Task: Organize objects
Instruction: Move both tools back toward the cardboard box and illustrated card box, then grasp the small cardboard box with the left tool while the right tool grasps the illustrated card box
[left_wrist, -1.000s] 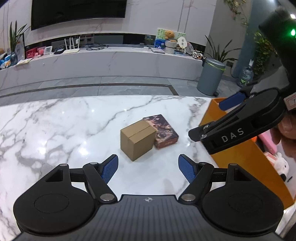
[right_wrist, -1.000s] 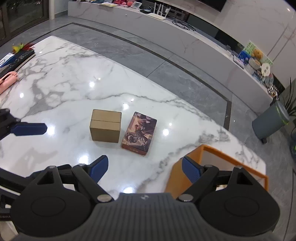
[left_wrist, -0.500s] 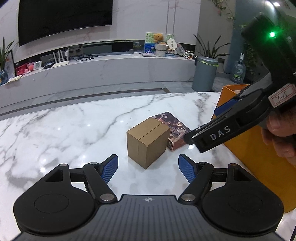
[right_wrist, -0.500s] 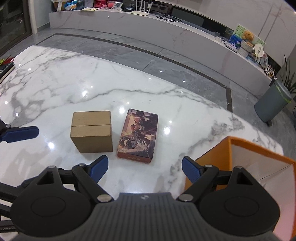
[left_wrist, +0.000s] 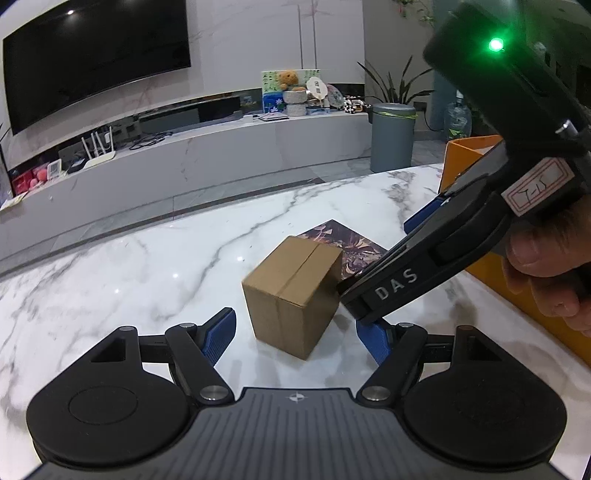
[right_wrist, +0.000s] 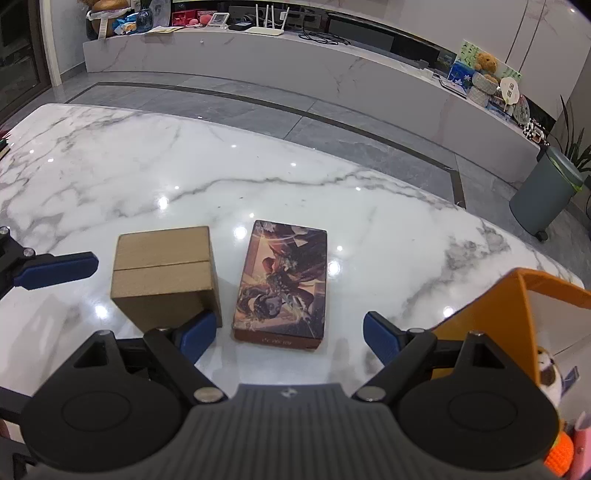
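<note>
Cardboard box (right_wrist: 162, 273) sat on marble table (right_wrist: 110, 166), just beside illustrated flat box (right_wrist: 282, 280). Left gripper (left_wrist: 295, 332) hung w/ jaws spread, nothing gripped, box in front. Right gripper (right_wrist: 290, 328) also released, over the flat box; orange bin (right_wrist: 491, 314) at table's right edge.

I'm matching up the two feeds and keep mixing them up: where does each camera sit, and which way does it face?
Left wrist: on the left gripper, angled down over the marble table at the cardboard box; shows its own open fingers, the right gripper and a hand.
Right wrist: on the right gripper, looking more steeply down at the illustrated box; shows its open fingers and a left fingertip.
Shared: both boxes, table, orange bin, grey trash can.
</note>
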